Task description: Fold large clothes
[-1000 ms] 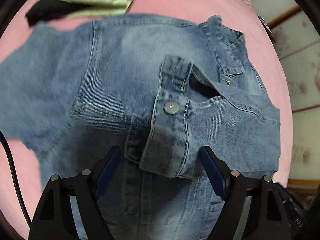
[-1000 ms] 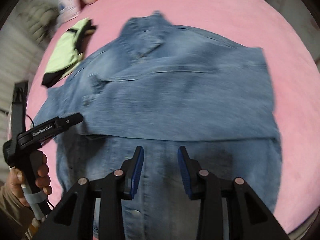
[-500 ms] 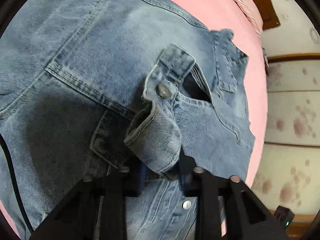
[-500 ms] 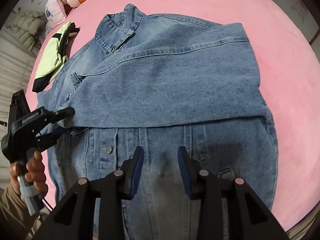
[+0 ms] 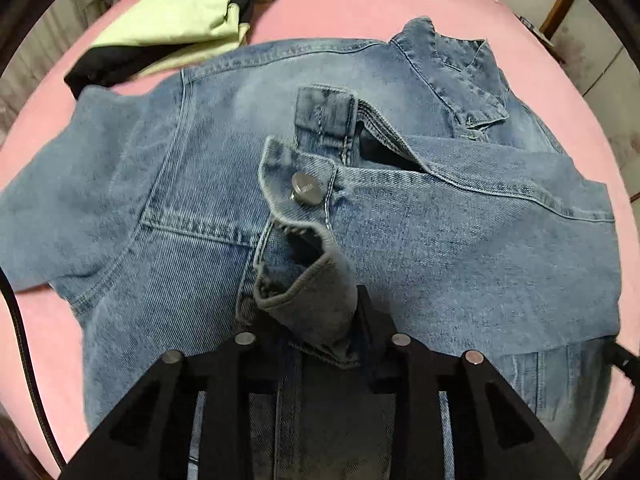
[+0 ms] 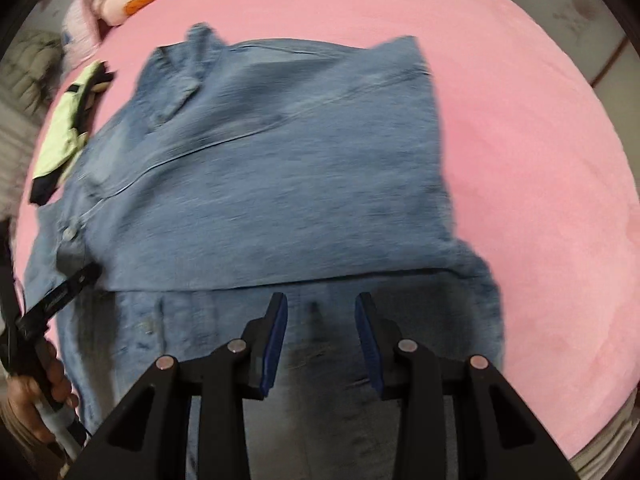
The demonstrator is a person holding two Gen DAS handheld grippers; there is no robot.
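- Now the left gripper (image 5: 316, 320) is pinching the sleeve cuff (image 5: 308, 300) of the denim jacket (image 5: 460, 260); its jaws have just been easing a little wider, with the cuff between them.
- Meanwhile the right gripper (image 6: 322, 336) is hovering with jaws apart and nothing between them, over the jacket's lower front.
- Jacket is lying spread on the pink bed (image 6: 520, 140), collar (image 5: 452, 68) toward one o'clock in the left view.
- Green-and-black garment (image 5: 172, 28) is sitting at eleven o'clock, just beside the jacket.

Bed with smooth pink cover (image 6: 520, 128) carries everything. Faded blue denim jacket (image 5: 208, 168) lies flat across middle, collar toward far side, one sleeve folded over its front. Folded pale-green-and-black garment (image 5: 176, 28) lies just beside jacket's far shoulder. Pink patterned pillows (image 6: 116, 4) at bed's far edge.
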